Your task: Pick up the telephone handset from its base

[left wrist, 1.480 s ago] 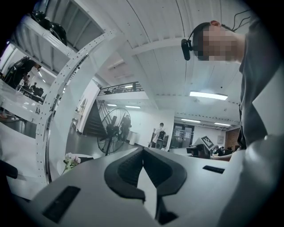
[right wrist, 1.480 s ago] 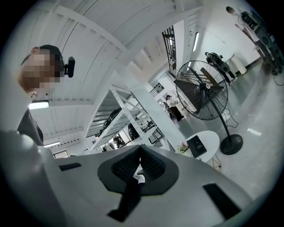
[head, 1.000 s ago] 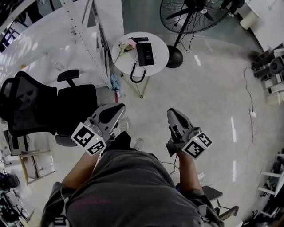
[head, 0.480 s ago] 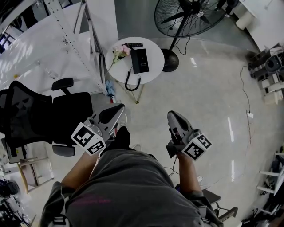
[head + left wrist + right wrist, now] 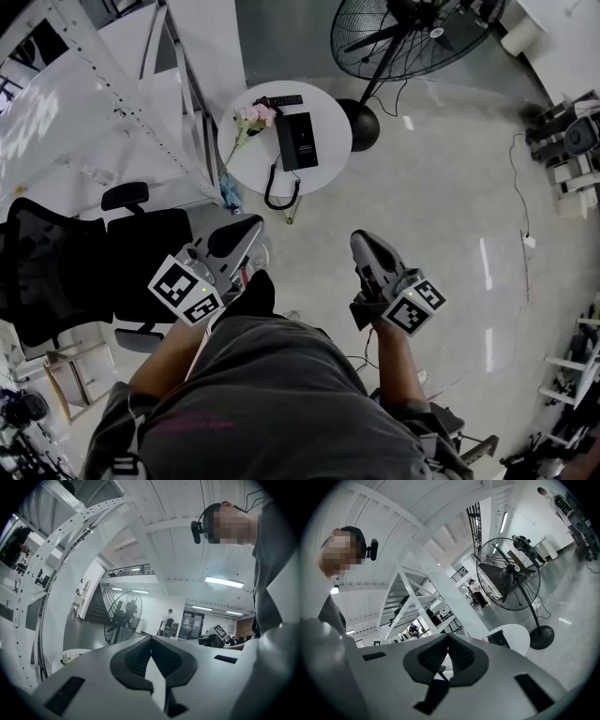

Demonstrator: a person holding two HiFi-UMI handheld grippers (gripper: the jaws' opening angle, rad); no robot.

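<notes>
Head view — telephone handset (image 5: 285,142) on round table (image 5: 333,131) — well beyond both jaws

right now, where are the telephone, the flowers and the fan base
telephone (image 5: 296,141): head view, middle of its black body
flowers (image 5: 253,115): head view, on the pink blooms
fan base (image 5: 365,125): head view, top of the dark round foot

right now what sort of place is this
Probably an open workshop or lab-style office: a big industrial pedestal fan, perforated metal racking and a black office chair stand around.
</notes>
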